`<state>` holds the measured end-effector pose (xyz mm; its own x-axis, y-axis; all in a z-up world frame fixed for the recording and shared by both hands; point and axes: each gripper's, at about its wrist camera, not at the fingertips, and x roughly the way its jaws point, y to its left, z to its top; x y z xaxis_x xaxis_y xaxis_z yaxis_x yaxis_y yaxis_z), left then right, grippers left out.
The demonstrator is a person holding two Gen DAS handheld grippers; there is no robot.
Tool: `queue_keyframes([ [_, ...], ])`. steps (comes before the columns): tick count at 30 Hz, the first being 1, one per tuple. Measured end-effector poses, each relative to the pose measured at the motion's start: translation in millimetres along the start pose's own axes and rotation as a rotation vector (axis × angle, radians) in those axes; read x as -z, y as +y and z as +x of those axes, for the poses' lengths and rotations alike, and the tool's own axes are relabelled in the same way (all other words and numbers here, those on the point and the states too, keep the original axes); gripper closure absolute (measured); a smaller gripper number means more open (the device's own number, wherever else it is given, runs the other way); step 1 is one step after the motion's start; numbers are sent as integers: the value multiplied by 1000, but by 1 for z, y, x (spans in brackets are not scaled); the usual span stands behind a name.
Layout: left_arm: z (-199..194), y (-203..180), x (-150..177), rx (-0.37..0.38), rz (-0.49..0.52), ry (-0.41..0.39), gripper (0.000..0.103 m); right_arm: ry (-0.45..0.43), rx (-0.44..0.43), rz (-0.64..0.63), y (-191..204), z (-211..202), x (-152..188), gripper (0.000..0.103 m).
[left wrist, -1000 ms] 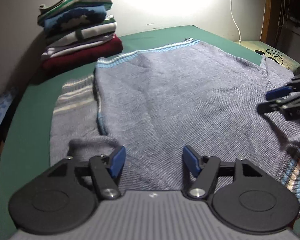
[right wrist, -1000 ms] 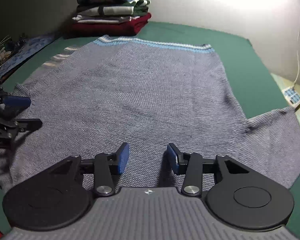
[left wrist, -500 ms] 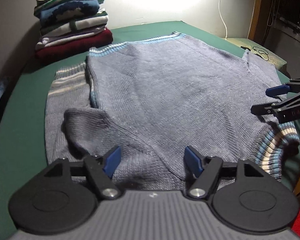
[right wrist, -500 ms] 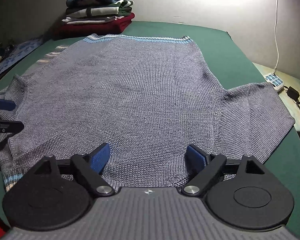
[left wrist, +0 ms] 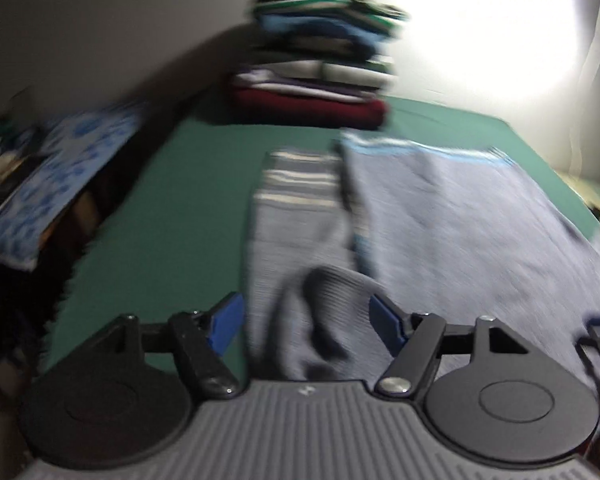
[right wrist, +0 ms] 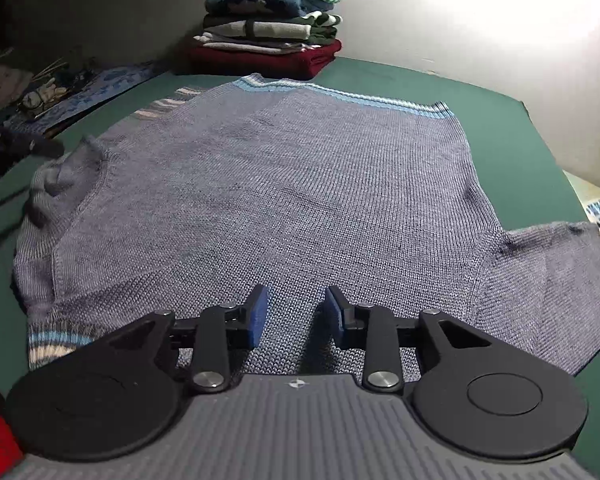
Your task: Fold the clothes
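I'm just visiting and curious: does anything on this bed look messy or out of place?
Mostly tidy. The grey sweater lies flat, but its bunched shoulder beside the folded-in sleeve is rumpled. The folded stack looks neat.

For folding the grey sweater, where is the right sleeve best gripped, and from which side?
Probably grip the outstretched sleeve of the grey sweater at its outer edge, coming from the right. It lies flat, sticking out sideways over the green surface, so that edge is free. The right tongs are open.
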<state>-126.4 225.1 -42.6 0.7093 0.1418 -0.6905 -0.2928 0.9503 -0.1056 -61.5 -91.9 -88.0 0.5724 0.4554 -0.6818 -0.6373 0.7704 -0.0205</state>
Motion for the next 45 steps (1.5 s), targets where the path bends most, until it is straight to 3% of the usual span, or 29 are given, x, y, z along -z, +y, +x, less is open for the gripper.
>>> queue_keyframes([
  [3,11,21,-9,-36,-133,4,47,-8,-15,-1,-2,-1,0,68],
  [6,12,9,-5,-47,-111,6,47,12,-31,-3,-6,3,-11,77],
  [9,19,-8,-3,-70,-36,11,46,12,-40,-17,-13,8,-27,76],
  [13,39,3,-12,-111,-56,16,47,53,-15,19,-18,22,-32,71],
  [15,51,12,-23,-132,-59,3,47,46,-11,26,-15,23,-29,63],
  [16,57,17,-29,-143,-61,-4,50,36,-6,27,-13,23,-27,56],
  [18,70,18,-43,-161,-20,-15,57,17,13,42,-9,22,-23,52],
  [21,96,15,-62,-145,9,-2,74,-12,40,64,-4,20,-17,52],
  [29,157,2,-99,-69,96,49,73,-55,115,98,8,16,-6,52],
  [34,175,4,-113,-6,138,50,64,-72,159,126,13,16,-3,52],
  [42,194,-4,-126,64,160,50,63,-76,208,160,20,19,-5,51],
  [44,196,-6,-127,69,156,44,71,-73,216,164,21,19,-6,51],
  [45,195,-7,-126,79,153,40,82,-71,220,165,22,19,-6,51],
])
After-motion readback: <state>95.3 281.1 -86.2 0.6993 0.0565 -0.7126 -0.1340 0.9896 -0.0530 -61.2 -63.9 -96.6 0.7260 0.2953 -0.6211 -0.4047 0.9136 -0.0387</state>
